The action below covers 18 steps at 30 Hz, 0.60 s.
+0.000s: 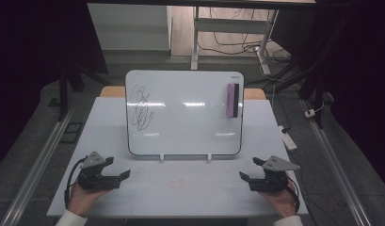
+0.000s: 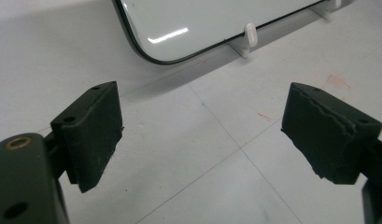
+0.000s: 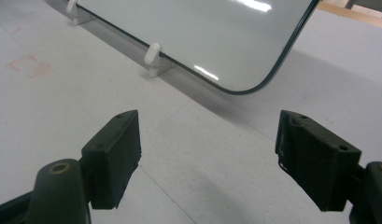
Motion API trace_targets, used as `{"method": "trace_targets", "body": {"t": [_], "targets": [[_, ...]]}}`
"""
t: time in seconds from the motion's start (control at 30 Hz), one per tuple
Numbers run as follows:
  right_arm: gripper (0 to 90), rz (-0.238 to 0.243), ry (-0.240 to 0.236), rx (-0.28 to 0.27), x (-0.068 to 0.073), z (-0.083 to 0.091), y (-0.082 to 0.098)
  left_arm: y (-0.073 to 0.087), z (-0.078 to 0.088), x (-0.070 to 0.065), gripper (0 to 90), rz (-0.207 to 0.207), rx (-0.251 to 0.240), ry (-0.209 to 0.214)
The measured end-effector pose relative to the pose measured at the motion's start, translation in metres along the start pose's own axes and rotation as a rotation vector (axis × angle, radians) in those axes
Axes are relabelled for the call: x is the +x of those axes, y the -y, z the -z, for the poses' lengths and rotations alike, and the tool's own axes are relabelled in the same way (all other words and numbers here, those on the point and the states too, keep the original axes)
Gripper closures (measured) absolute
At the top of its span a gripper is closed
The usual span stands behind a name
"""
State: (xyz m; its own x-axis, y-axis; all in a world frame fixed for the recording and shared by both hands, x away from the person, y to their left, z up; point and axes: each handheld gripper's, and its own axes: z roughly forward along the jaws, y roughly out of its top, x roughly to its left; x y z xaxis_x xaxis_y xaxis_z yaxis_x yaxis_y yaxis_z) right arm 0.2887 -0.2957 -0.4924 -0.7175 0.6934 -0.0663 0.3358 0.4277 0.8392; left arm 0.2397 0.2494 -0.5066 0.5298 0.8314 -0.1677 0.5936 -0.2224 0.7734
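Grippers are being held low at the bottom of the high view, the left gripper point(image 1: 118, 175) at lower left and the right gripper point(image 1: 246, 176) at lower right, both released with jaws spread wide and nothing between them, probably so that either can be advanced toward the whiteboard point(image 1: 184, 113). The whiteboard is being propped upright at the centre of the frame on two small white feet point(image 2: 248, 38), likely to keep its face presented for wiping. A black scribble point(image 1: 140, 108) is being shown at its upper left, and a purple eraser point(image 1: 231, 100) is clinging at its upper right, well apart from both grippers. The table point(image 1: 180, 188) is being left bare.
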Motion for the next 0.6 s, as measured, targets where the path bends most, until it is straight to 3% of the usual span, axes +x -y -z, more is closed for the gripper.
{"method": "trace_targets", "body": {"t": [0.1,0.6], "targets": [[22.1,0.003,0.000,0.001,-0.0001,-0.0008,0.0008,0.0005,-0.0003,0.0013,13.6,0.013,-0.007,0.012],[23.5,-0.008,0.018,-0.010,0.0032,0.0012,-0.0002,0.0026,-0.0017,0.0004,14.2,0.001,0.003,-0.005]]}}
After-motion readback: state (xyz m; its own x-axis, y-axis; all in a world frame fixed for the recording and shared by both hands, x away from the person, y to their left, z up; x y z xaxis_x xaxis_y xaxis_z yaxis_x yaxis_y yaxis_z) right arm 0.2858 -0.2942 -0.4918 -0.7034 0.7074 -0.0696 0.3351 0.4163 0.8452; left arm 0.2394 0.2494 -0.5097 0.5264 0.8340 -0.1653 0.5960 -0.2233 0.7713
